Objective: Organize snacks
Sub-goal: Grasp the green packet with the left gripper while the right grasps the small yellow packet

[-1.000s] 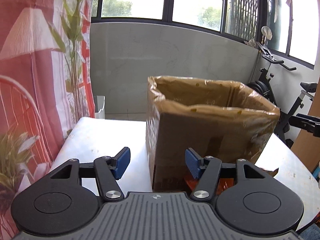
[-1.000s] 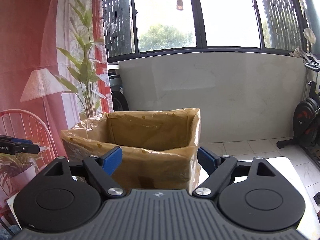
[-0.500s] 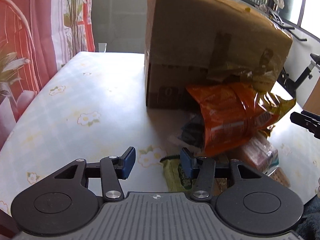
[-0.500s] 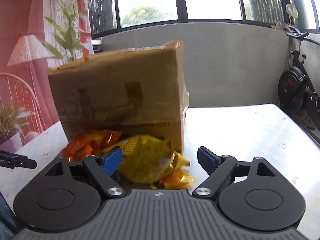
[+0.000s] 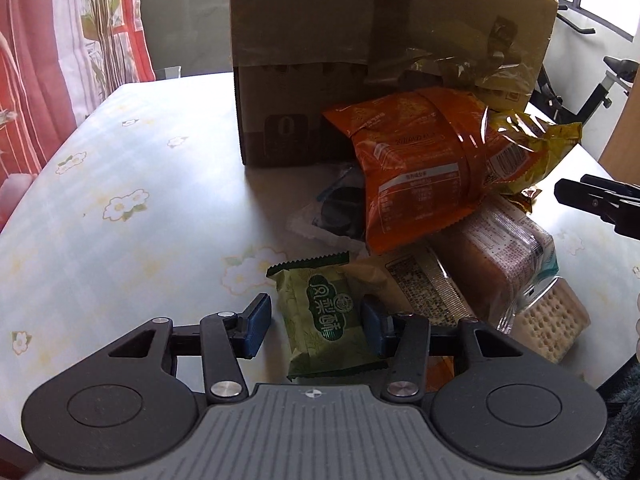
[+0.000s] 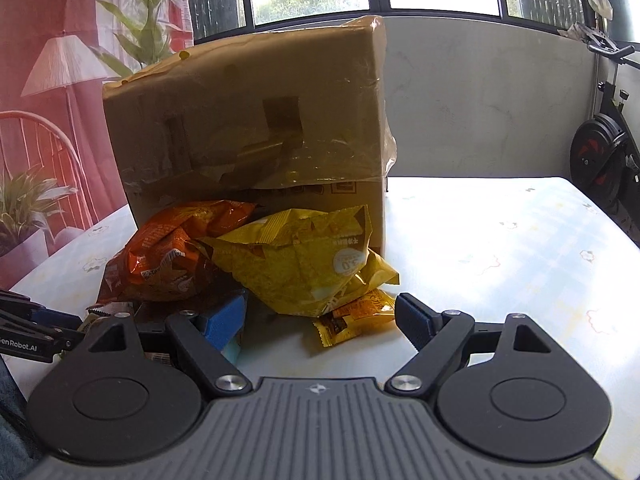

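Left tongs (image 5: pixel 316 322): narrowed around my small green foil snack packet (image 5: pixel 326 316), lower centre; grip uncertain.
Right tongs (image 6: pixel 320 318): wide, holding nothing.
Snacks: orange crisp bag (image 5: pixel 416 168) and yellow crisp bag (image 6: pixel 300 260) piled mid-frame against the brown cardboard box (image 6: pixel 248 120).
Bench (image 5: pixel 120 208): floral-patterned, carrying everything.

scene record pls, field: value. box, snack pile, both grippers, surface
box: cardboard box stands on the table, snacks heaped against its base
pile: orange bag, yellow bag, bread pack, crackers, small orange packet
left gripper: open, green pastry packet between the pads, left pad clear of it; contact at the right pad unclear
right gripper: open wide, empty, in front of the yellow bag
surface: table with floral cloth
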